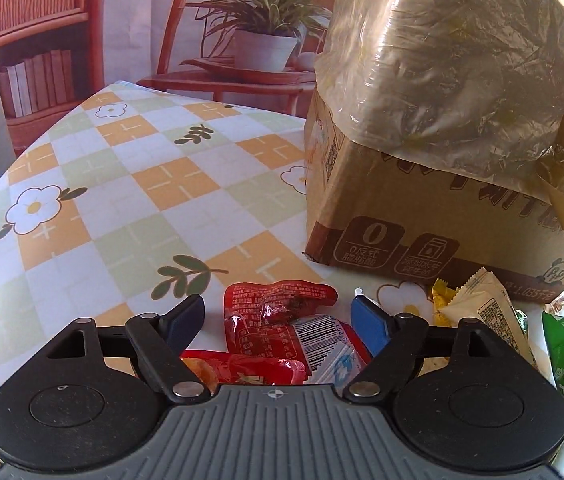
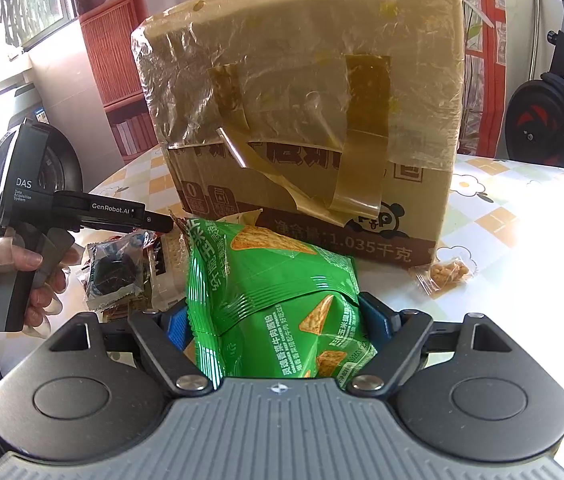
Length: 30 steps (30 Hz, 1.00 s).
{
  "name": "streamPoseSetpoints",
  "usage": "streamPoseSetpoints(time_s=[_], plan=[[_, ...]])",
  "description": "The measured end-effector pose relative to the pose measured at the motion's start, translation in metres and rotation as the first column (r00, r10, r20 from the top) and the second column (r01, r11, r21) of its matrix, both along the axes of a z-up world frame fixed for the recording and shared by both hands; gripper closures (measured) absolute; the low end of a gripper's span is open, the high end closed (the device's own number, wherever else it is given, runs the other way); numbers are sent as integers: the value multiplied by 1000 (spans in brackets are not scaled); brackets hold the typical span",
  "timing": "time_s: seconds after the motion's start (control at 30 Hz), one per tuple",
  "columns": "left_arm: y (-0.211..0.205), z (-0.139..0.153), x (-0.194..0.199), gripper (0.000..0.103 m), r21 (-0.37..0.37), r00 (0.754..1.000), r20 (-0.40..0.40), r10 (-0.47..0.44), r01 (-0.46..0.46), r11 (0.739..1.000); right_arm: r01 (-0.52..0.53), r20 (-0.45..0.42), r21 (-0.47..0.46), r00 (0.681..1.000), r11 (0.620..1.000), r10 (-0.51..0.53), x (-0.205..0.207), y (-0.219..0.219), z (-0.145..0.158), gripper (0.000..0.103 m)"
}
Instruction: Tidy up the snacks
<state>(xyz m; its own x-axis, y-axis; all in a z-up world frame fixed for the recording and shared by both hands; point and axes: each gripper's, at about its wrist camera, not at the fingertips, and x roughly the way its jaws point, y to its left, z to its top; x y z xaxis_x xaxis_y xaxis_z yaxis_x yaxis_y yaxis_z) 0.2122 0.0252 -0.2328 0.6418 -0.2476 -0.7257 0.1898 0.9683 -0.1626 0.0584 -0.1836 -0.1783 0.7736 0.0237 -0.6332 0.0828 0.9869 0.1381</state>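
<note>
Your right gripper (image 2: 277, 322) is clamped on the green chip bag (image 2: 269, 304), both pads pressed into its sides; the bag rises in front of the taped carton (image 2: 302, 92). Your left gripper (image 1: 277, 318) is spread wide, holding nothing, its fingers straddling the red packets (image 1: 277, 320) lying on the checked tablecloth (image 1: 121, 184). A beige packet (image 1: 482, 308) and a yellow one (image 1: 442, 304) lie just beside the carton's base. From the right wrist, the left gripper hovers above a dark wrapped snack (image 2: 115, 272), and a small peanut pouch (image 2: 448, 274) lies near the carton's right corner.
</note>
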Motion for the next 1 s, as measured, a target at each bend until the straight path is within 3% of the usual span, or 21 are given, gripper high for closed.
streamPoseSetpoints(time_s=[0.07, 0.17, 0.3, 0.57, 0.77, 0.83, 0.9, 1.0], plan=[[-3, 0, -1, 24, 20, 1000, 6, -3, 3, 1000, -1, 1, 0, 1000, 1000, 1, 0, 0, 0, 21], [-3, 1, -4, 42, 54, 1000, 18, -4, 3, 999, 0, 3, 2, 1000, 1000, 0, -1, 0, 0, 21], [8, 5, -9, 55, 3, 1000, 0, -9, 9, 1000, -1, 6, 4, 1000, 1000, 1, -2, 0, 1, 21], [22, 14, -25, 73, 13, 999, 50, -1, 1, 1000, -14, 15, 7, 1000, 1000, 14, -2, 4, 3, 21], [23, 30, -36, 80, 31, 994, 105, -23, 20, 999, -19, 21, 8, 1000, 1000, 19, -2, 6, 5, 21], [21, 34, -41, 85, 37, 992, 121, -38, 34, 999, -21, 25, 9, 999, 1000, 21, -3, 7, 5, 21], [18, 39, -48, 99, 43, 987, 149, -60, 54, 998, -21, 27, 9, 999, 1000, 21, -4, 7, 6, 21], [9, 39, -55, 101, 88, 984, 149, -99, 87, 992, -22, 29, 11, 999, 1000, 22, -6, 6, 5, 21]])
